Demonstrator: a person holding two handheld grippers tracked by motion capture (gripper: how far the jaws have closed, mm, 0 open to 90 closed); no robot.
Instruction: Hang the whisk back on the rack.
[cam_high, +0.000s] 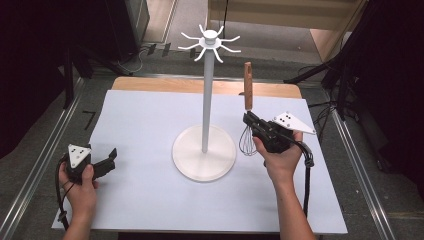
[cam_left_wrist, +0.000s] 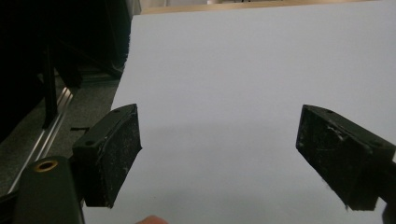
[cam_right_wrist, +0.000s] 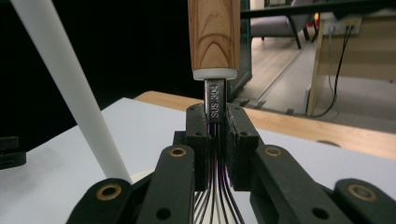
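**A:** What is on the counter (cam_high: 150, 200) right now?

**B:** A white sheet covers the counter. At the centre of the high view stands a white metal utensil stand with a round base, a tall thin pole and a crown of curved hooks (cam_high: 206, 100). Right of its base, the right gripper (cam_high: 250, 121) holds a wire balloon whisk with a wooden handle (cam_high: 248, 85). The whisk is upright, handle pointing to the top of the frame, wire loops hanging just above the sheet.

**A:** How do the jaws sit on it?

**B:** In the right gripper view the jaws are nearly closed, pinching the whisk's steel neck (cam_right_wrist: 215, 100) and the tops of the wires, just below the handle. At lower left of the high view, the left gripper (cam_high: 111, 156) rests low over the sheet. Its jaws stand wide apart with nothing between them.

**A:** What could go wrong from here?

**B:** I judge the whisk is bound for a hook at top centre. The grip is on a narrow neck, so the long handle could swivel between the pads. The handle or wires could also knock the thin pole and rock the stand. Whether the handle has a hanging loop, I cannot tell.
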